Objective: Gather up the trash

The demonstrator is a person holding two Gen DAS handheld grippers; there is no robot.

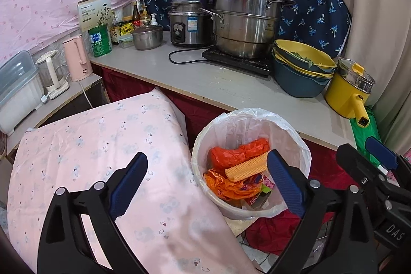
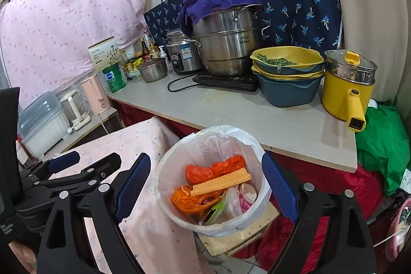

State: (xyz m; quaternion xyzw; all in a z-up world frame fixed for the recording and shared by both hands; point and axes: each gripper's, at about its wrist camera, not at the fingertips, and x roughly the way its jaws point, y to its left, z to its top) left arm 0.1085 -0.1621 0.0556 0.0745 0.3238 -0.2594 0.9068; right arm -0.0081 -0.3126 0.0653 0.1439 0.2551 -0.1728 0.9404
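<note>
Both my tools pointed down and forward at the trash bin (image 2: 213,197), side by side. My left tool (image 1: 205,184) was spread wide, nothing between its blue pads (image 1: 128,181); its right pad sat in front of the bin's rim, its left one over the pink cloth (image 1: 102,145). My right tool (image 2: 205,186) was also spread wide and empty, framing the bin from above. The white-lined bin stood on the floor below the counter (image 2: 257,117), just beside the pink cloth. Inside lay an orange bag (image 2: 203,171), a ribbed orange foam strip (image 2: 221,181) across it, and crumpled wrappers (image 2: 195,202).

Readable writing: "ASD" on the steel steamer pot (image 2: 226,43); "DAS" on the other tool's body in the left view; "Data Acquisition System" in the right view. Labels on the green tin (image 2: 114,77) were too small to read.
</note>
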